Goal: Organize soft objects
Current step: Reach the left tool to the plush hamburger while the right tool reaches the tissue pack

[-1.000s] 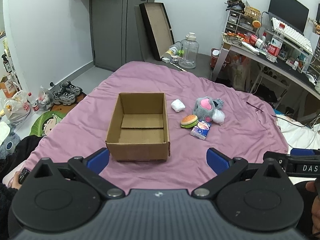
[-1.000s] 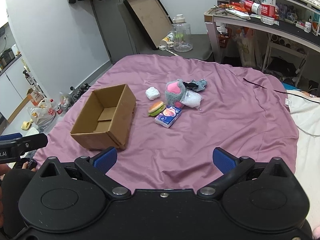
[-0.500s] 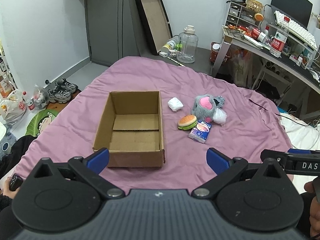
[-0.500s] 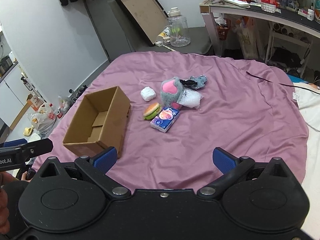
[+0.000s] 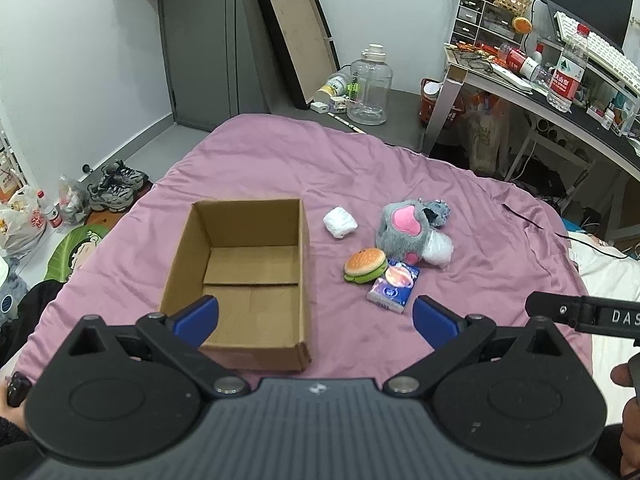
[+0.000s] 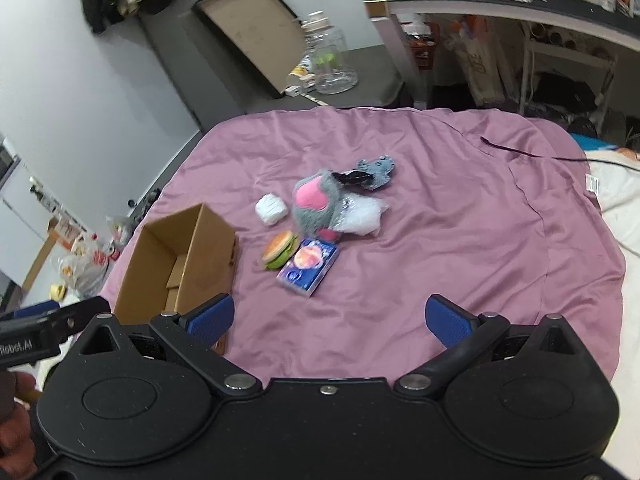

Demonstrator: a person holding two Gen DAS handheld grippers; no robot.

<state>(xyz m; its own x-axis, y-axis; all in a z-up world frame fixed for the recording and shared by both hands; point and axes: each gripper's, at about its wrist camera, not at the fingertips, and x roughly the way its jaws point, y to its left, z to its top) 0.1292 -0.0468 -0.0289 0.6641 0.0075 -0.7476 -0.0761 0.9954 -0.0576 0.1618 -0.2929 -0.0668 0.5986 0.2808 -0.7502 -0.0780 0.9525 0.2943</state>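
An open, empty cardboard box [image 5: 244, 276] [image 6: 180, 264] sits on a purple bedsheet [image 5: 460, 216]. Right of it lie a white cloth wad [image 5: 340, 222] [image 6: 272, 209], a grey and pink plush [image 5: 402, 232] [image 6: 316, 204], a clear plastic bag [image 5: 438, 248] [image 6: 362, 220], a burger toy [image 5: 365, 265] [image 6: 280, 248] and a blue tissue pack [image 5: 394, 286] [image 6: 308, 266]. My left gripper [image 5: 316, 320] is open and empty over the box's near edge. My right gripper [image 6: 328, 320] is open and empty, short of the pile.
A grey sock [image 6: 376, 168] lies behind the plush. A black cable [image 6: 532, 154] crosses the sheet at the right. Beyond the bed stand a water jug [image 5: 370, 88], a leaning flat box lid [image 5: 296, 40] and a cluttered desk [image 5: 560, 80]. Shoes [image 5: 116, 186] and bags lie on the floor left.
Both grippers have moved forward towards the box and the pile, which now look larger and nearer. The right view has tilted down. Both stay open and empty.
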